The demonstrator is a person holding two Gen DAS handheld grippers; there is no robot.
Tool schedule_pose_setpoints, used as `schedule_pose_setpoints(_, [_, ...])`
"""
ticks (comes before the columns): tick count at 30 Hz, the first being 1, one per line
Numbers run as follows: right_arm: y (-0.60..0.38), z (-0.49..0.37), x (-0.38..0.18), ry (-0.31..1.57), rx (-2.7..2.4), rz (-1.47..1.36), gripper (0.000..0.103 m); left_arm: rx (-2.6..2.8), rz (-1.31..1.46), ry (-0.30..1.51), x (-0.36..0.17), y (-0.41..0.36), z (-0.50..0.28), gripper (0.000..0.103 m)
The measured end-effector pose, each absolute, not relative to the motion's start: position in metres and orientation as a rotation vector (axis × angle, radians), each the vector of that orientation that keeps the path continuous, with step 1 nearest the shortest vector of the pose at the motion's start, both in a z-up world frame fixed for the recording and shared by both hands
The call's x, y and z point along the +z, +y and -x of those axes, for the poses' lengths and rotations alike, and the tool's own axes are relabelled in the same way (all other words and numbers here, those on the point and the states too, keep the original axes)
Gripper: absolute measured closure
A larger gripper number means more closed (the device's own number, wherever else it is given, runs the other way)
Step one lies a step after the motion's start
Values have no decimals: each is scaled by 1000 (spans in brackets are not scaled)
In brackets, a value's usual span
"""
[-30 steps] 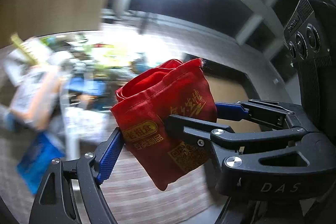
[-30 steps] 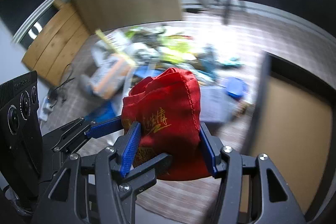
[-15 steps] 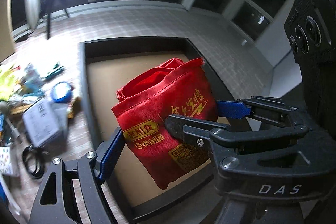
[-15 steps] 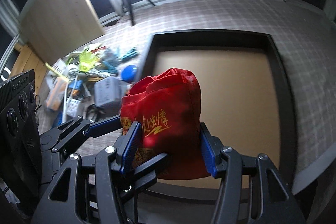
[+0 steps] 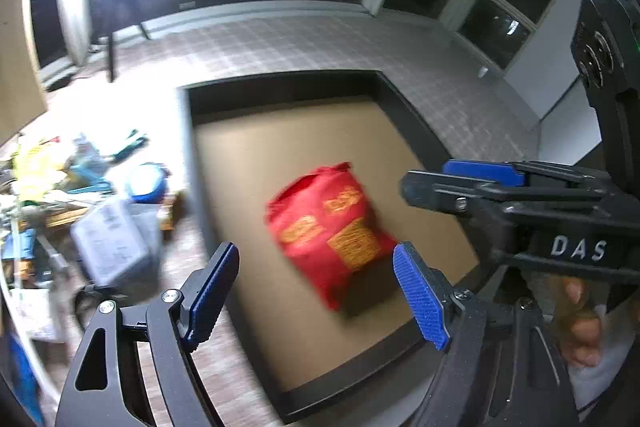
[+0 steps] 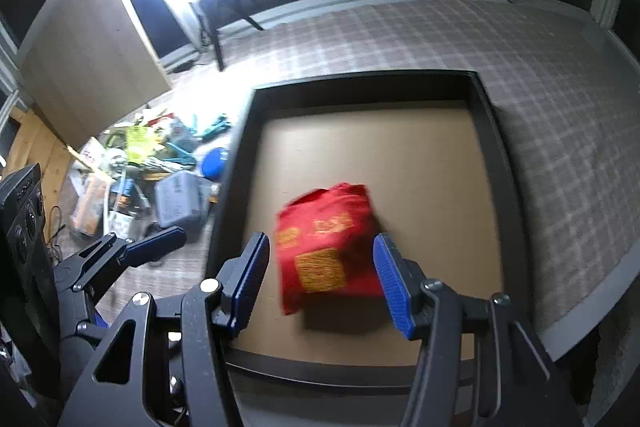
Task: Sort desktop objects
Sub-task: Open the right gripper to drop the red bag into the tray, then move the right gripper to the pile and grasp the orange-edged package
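Both grippers have let go of the red pouch [image 5: 330,229] they were pinching together half a second ago, and now it's down in the tray [image 6: 236,163], blurred, so maybe not quite settled. The left gripper [image 5: 316,291] has its jaws wide apart with nothing between them; same deal with the right gripper [image 6: 320,275], spread and empty. The pouch shows just beyond and between each pair of blue pads, on the tan floor of the tray, nearer the front rim. Looks like the drop-off step is basically done for this one. Off to the left of the jaws, outside the tray, sits the pile of clutter [image 6: 160,171], so I'd guess the next move is swinging over there and lining up on a single item. Both grippers hang side by side above the tray, tilted downward, the right one's fingers crossing the left camera's view.
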State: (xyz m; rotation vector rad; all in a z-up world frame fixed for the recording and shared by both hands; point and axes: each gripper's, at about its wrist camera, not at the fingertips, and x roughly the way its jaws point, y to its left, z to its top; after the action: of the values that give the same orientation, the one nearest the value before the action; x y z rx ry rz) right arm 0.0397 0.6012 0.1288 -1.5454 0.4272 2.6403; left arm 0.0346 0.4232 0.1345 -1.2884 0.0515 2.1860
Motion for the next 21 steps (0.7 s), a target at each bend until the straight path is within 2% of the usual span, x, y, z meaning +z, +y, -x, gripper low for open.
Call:
schedule_pose_setpoints(6, [541,-27,130,467,2690,1586,49,2277,1307,38,140,350,-24,25])
schedule_pose_setpoints(13, [445,14,137,400,2811,1663,49,2412,1343,-29,137,242,-6,25])
schedule_pose_setpoints(21, [330,65,132,367,2884,1793,50,2549,1448,-100,112,110,13,25])
